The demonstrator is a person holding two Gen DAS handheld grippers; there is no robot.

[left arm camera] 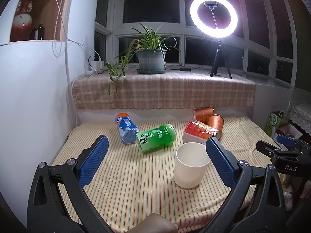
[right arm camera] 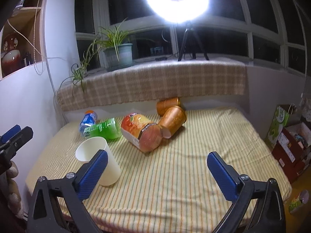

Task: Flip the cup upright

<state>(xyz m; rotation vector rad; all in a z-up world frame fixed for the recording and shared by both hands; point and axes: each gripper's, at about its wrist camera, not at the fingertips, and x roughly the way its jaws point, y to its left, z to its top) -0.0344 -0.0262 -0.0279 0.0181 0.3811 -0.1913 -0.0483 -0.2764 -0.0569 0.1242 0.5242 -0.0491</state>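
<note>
1. White cup [left arm camera: 191,165] stands upright, mouth up, on the striped cloth [left arm camera: 136,184] of the desk, at the 4 o'clock side of the left wrist view and at 9 o'clock in the right wrist view [right arm camera: 99,163].
2. Left tongs [left arm camera: 157,156]: blue pads spread wide, holding nothing; the cup stands between the pads, close beside the right-hand pad [left arm camera: 220,165]; contact cannot be judged.
3. Right tongs [right arm camera: 157,171]: pads spread wide, holding nothing; the left-hand pad [right arm camera: 92,176] overlaps the cup in the picture, the cup lying outside the gap, toward 9 o'clock.
4. Green bottle [left arm camera: 156,137] lies on its side at 12 o'clock of the cup, touching a blue bottle [left arm camera: 126,129] with an orange cap at its 10 o'clock.
5. Red-and-orange juice bottle [right arm camera: 141,134] lies on its side beside the green bottle, toward 3 o'clock.
6. Two copper cups [right arm camera: 173,120] lie tipped at the far edge of the cloth, the nearer one against the juice bottle.
7. Background: potted plant [left arm camera: 151,56] and lit ring light [left arm camera: 213,15] on the checked window ledge [left arm camera: 165,91].
</note>
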